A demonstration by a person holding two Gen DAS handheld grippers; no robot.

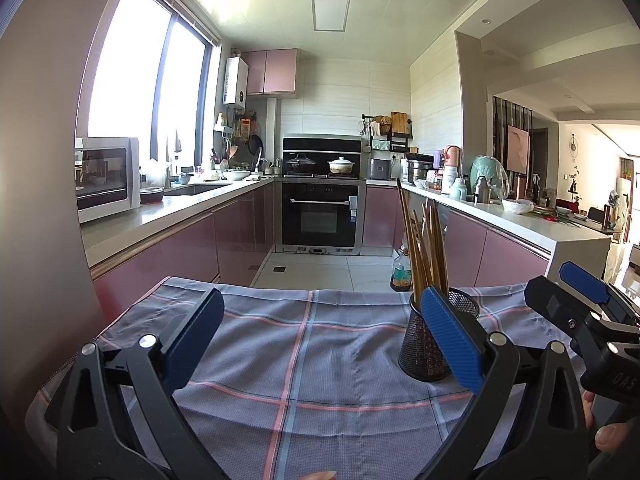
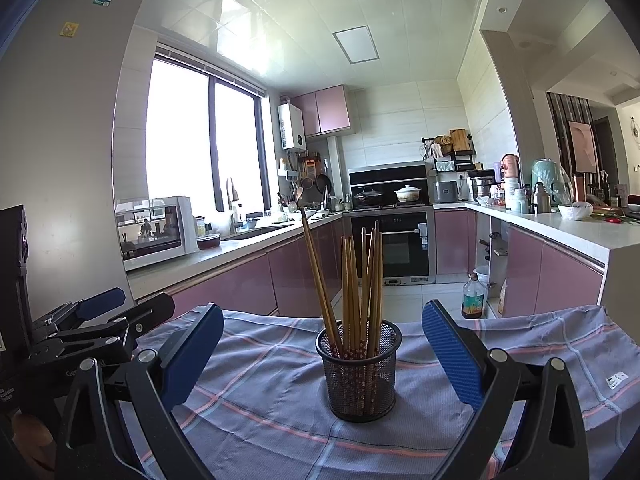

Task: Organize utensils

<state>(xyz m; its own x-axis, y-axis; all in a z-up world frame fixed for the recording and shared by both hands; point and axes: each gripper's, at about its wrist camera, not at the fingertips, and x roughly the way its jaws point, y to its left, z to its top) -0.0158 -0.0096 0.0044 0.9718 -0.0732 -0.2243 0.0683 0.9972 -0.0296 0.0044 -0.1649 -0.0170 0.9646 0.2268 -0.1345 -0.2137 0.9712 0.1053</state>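
1. Checked cloth (image 2: 280, 412) in grey-blue with pink lines covers the table. No loose utensil shows on it in either view, so the sorting looks done or close to it. That is a judgement, since the near edge is hidden behind the grippers.

2. Left gripper (image 1: 320, 344) is released, its blue pads spread wide with nothing between them. It hovers over the middle of the cloth, well clear of the cup. Keep it there, or use it to steady the cup's wall if anything more goes in.

3. Mesh cup (image 2: 359, 372) stands upright on the cloth, toward its far edge and right of centre in the left view. It holds the chopsticks (image 2: 356, 280), tips up. Most stand nearly straight; one longer pair leans out to the left.

4. Right gripper (image 2: 322, 350) is also released and empty, and the cup sits centred between its spread pads but beyond them, not touched. If the leaning pair needs tidying, grip it high on the shafts, above the rim, and ease it upright without dragging.

5. The cup is light and open-meshed, so a sideways knock would likely tip it and spill the bundle. The cloth can also slide or bunch. Approach from above, not from the side.
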